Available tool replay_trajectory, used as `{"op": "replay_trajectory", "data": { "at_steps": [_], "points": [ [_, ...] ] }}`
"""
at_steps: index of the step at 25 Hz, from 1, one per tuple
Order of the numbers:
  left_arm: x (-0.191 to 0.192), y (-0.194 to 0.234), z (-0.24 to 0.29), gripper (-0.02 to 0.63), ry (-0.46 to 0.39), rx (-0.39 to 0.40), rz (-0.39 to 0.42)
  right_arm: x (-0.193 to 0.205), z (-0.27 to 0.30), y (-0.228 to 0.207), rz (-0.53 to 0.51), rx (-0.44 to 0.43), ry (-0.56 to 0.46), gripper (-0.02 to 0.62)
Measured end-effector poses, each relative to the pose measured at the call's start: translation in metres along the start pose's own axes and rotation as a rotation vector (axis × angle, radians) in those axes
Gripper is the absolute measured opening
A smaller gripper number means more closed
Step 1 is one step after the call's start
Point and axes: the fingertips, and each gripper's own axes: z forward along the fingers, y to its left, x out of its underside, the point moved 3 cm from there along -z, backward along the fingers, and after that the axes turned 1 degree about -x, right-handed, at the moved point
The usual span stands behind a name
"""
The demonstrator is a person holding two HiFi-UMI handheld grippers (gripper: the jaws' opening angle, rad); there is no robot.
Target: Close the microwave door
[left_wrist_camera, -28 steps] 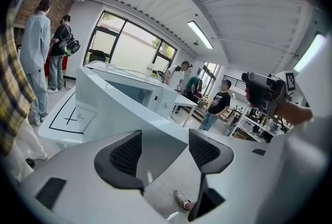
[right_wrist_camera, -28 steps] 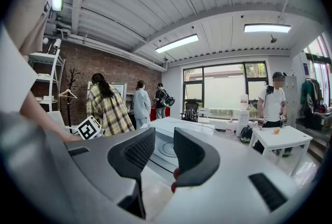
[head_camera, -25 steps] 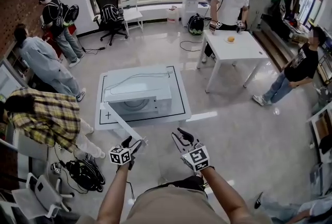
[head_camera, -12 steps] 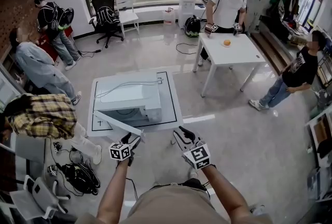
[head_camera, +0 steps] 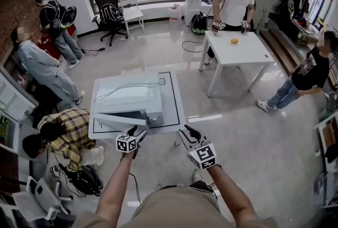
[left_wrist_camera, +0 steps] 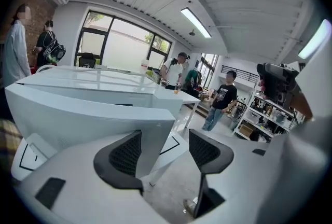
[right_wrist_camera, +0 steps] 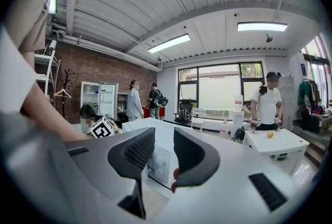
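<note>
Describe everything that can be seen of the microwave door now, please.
The microwave door is a plain white, smooth panel, plastic or painted metal by its look. It stands partly open, hinged at the head view's left side of the white microwave, its free end swung out toward the person. In the left gripper view that free edge stands upright between the open jaws of the left gripper, close to one pad; whether they touch is unclear.
</note>
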Motion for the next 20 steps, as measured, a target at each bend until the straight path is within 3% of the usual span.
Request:
{"op": "replay_trajectory", "data": {
  "at_steps": [7,12,20],
  "points": [
    [-0.015,0.011,0.032,0.282,0.007,-0.036,0.018,0.006,0.004,-0.016,0.006,-0.002,0.011,0.115],
    [-0.026,0.026,0.04,0.279,-0.02,-0.112,0.002,0.008,0.01,-0.028,0.013,0.009,0.017,0.115],
    [-0.028,0.031,0.047,0.279,-0.015,-0.135,-0.004,0.017,0.007,-0.036,0.027,0.009,0.034,0.115]
  ]
}}
